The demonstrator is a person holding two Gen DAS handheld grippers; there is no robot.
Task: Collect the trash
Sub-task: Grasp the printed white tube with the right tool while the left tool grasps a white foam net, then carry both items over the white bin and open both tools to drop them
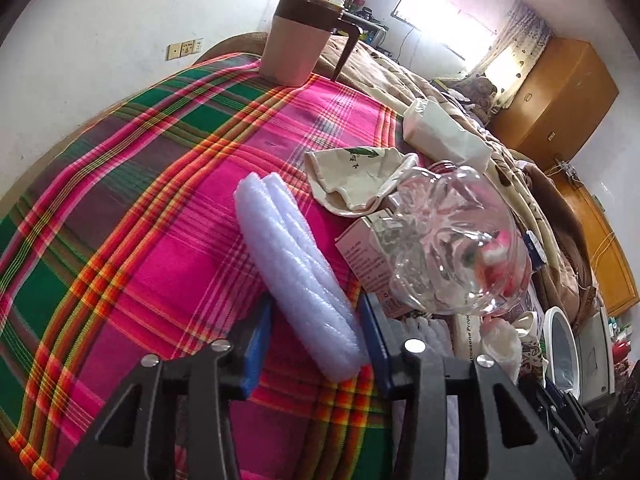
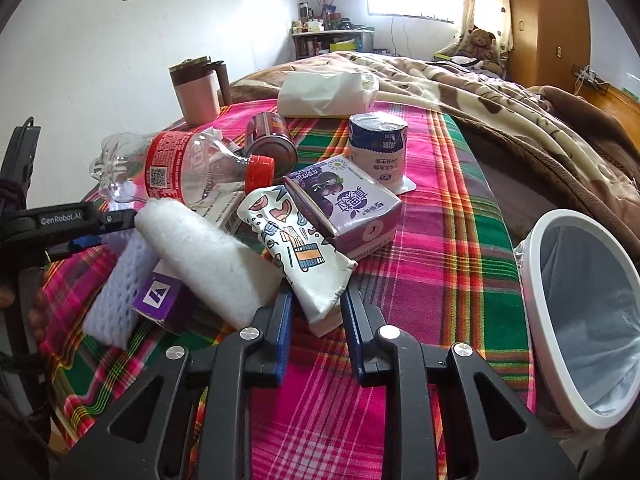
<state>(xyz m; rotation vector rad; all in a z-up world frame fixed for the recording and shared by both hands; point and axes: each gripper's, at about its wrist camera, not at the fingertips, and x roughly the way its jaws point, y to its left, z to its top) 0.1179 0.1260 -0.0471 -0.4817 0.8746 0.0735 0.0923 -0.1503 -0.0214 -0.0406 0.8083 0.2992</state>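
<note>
A heap of trash lies on the plaid cloth (image 2: 448, 240). My left gripper (image 1: 316, 336) is open with its fingers on either side of the near end of a white foam net sleeve (image 1: 292, 264), also seen in the right wrist view (image 2: 120, 296). My right gripper (image 2: 316, 312) is open around the near end of a patterned white pouch (image 2: 296, 248). Beside it lie a white foam roll (image 2: 208, 264), a clear plastic bottle with red label (image 2: 176, 168), a purple carton (image 2: 344, 204) and a brown can (image 2: 272, 136).
A white bin with a liner (image 2: 576, 312) stands off the right edge of the cloth. A pink mug (image 2: 196, 92), a white tissue pack (image 2: 324, 92) and a blue-white cup (image 2: 376, 144) sit further back. A brown blanket (image 2: 500, 92) covers the bed beyond.
</note>
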